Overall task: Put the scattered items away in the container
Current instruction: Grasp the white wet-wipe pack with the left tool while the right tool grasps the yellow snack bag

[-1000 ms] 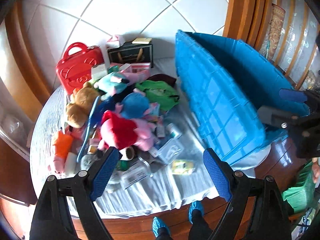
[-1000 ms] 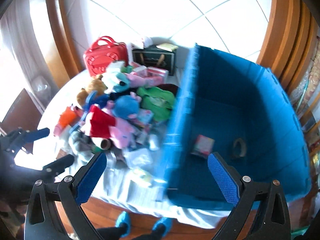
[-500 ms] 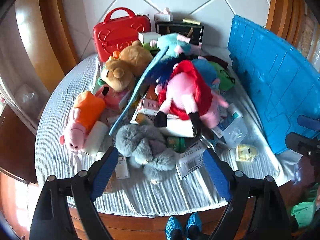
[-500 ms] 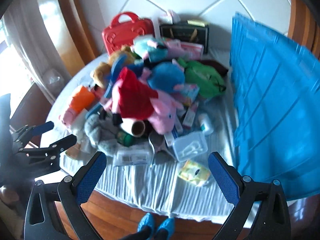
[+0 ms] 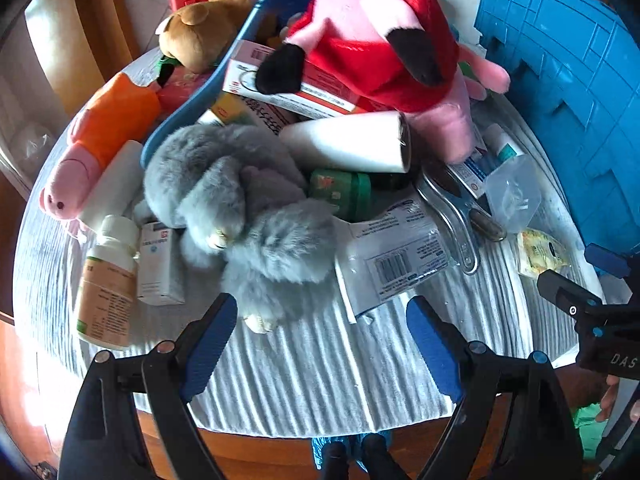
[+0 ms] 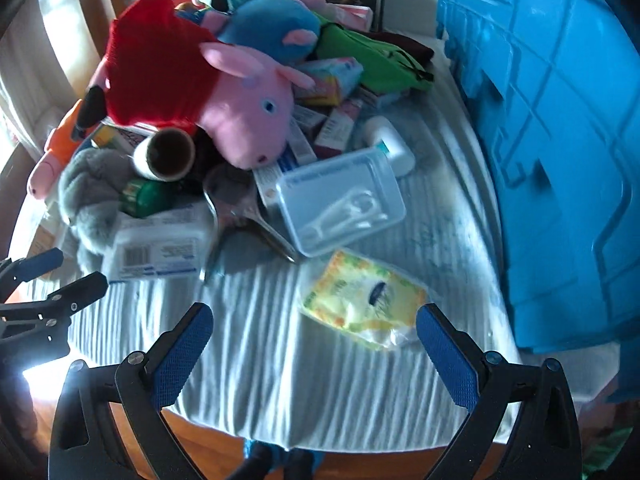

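Observation:
A heap of soft toys, boxes and bottles lies on a round table with a ribbed white cloth (image 5: 320,368). My left gripper (image 5: 320,312) hangs open just above the cloth; the grey furry plush (image 5: 240,208) lies right ahead, its lower end beside the left finger. My right gripper (image 6: 314,316) is open too, and a yellow tissue packet (image 6: 360,296) lies on the cloth between and just ahead of its fingers, untouched. The blue container (image 6: 560,120) (image 5: 568,80) stands at the right, only its ribbed outer wall showing.
A pink pig plush in a red dress (image 5: 380,20) (image 6: 240,112) tops the heap over a white roll (image 5: 348,144) and green jar (image 5: 344,194). A clear plastic box (image 6: 340,200), barcode packet (image 5: 396,260), bottle (image 5: 106,280) and orange pig (image 5: 100,136) lie around. The table edge is close below.
Both grippers have dropped steeply toward the table, so the heap fills the views. The container's inside has left the right wrist view. Both sets of jaws stayed wide apart.

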The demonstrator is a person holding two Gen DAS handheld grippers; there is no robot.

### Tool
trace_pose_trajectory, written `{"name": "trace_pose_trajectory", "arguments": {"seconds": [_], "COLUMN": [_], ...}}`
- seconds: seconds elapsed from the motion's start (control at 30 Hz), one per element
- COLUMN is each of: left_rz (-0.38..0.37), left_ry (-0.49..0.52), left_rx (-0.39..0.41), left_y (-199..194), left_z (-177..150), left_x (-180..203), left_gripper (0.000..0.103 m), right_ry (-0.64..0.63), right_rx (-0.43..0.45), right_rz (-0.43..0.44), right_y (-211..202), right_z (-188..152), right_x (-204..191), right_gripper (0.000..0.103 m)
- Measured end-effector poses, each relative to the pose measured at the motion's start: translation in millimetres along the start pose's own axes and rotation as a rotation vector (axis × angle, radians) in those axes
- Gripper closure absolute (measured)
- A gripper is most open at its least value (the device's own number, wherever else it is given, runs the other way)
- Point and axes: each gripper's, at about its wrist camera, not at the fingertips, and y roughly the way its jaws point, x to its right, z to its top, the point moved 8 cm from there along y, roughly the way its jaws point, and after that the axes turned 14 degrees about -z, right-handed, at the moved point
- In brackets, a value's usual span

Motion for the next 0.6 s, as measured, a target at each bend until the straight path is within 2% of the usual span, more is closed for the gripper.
{"name": "trace_pose_trajectory", "arguments": {"seconds": [0.13,0.23,0.3,0.33,0.37,0.5,0.6], "left_rz": [-0.004,-0.022,-0.058,-0.062,-0.07,-0.042,-0.041], "left_ry": [0.015,-0.049,-0.092,-0.085,-0.069,-0.031,-0.039], "left_rx": [-0.01,-0.024,-0.023,-0.011,-0.012,-0.003,0.007], "left_y": [21.0,42.9,52.9,53.4,54.5,53.5,47.8], "left_z": [2.7,8.4,12.0,14.3,15.3,10.9,4.5], "left_x": [11.4,6.2,7.7,11.8,18.0,29.3,30.6], "left_gripper": [0.016,0.016,0.023,0.027,0.034,0.041,0.048], "right_ry": [0.02,0.034,0.049,0.056,0.063,0.107,0.158], "right_rx": [-0.01,-0.017,-0.018,-0.016,-0.014,0.015,0.036], "right_rz": [-0.005,-0.009,-0.015,-0.014,-0.014,-0.032,-0.043], "right_y": [8.1,13.8,18.1,19.6,21.4,27.5,32.8], "right_z": [-12.3,-18.2,-21.3,-22.3,-23.0,-19.5,-15.0], "right_x": [14.1,21.2,26.0,27.9,29.7,36.4,38.1], "right_gripper": [0.0,0.0,0.0,0.0,0.0,0.0,0.0]}}
